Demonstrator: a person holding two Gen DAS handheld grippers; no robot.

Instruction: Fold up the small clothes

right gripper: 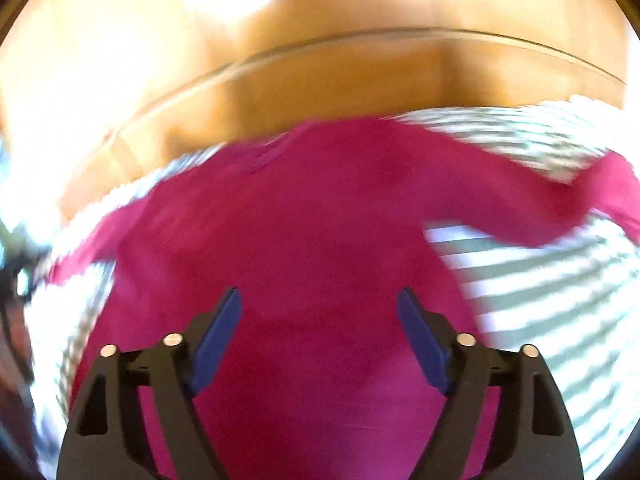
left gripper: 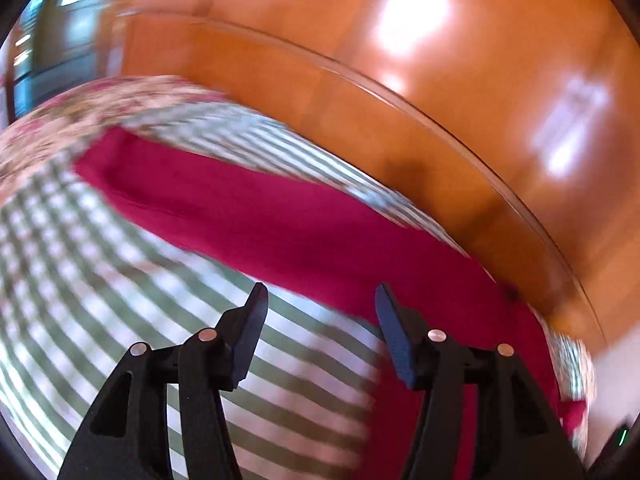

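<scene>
Both claws gape with nothing in them: left gripper (left gripper: 320, 300) hangs over the striped bedcover (left gripper: 100, 280), right gripper (right gripper: 320, 304) over the red garment (right gripper: 304, 208), which lies spread along the bed's far edge by the wooden headboard (left gripper: 400, 92). The risk, I'd say: everything's blurry, so a rushed pinch grabs cover too.
</scene>
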